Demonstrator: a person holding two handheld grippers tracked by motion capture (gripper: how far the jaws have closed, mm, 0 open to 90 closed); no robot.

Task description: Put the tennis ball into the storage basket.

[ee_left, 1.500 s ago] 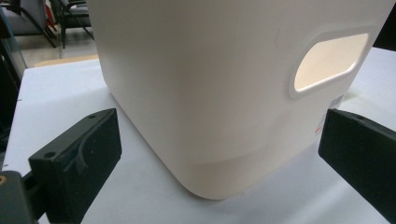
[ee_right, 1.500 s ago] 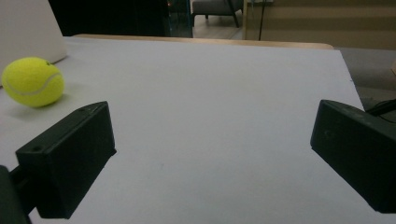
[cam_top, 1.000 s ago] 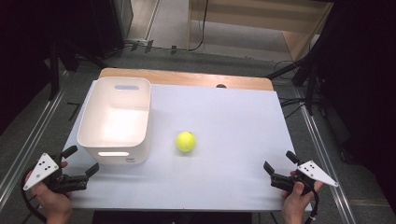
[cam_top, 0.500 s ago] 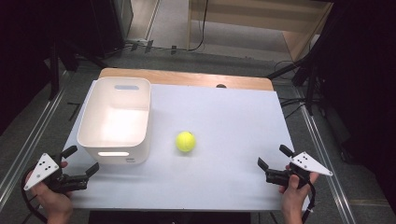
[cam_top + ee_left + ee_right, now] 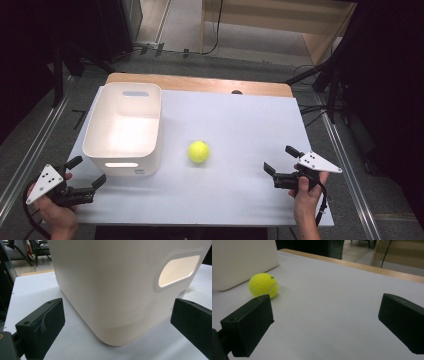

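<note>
A person sits at a white surface (image 5: 240,125), holding a two-jaw claw in each hand. The right claw (image 5: 281,162) hovers near the surface's right edge, jaws spread wide and gripping nothing. Ahead of it and off to its left, well apart, lies a yellow tennis ball (image 5: 198,151), resting on the surface in the open. In the right claw's own camera the ball (image 5: 263,285) sits beyond the left jaw rather than centred in the gap, so the claw is not yet lined up with it.

The left claw (image 5: 90,175) is also released, jaws wide, and points at the near wall of a white plastic bin (image 5: 122,167), which stands just in front of it. In its own camera the bin (image 5: 112,290) looms close, with an oval handle cutout toward the right jaw. The ball lies just beside the bin's right wall, not touching it.

The step in hand looks to be reaching for the ball with the right claw. To do it well, swing the claw leftward until the ball sits midway between the jaws, keeping them fully spread on the approach. Come in low, so the jaws meet the ball at its widest part; a high or off-centre squeeze would likely squirt it away, since it rolls freely. Close gently and evenly. Watch the bin on the far side, as a nudge could send the ball against it.
</note>
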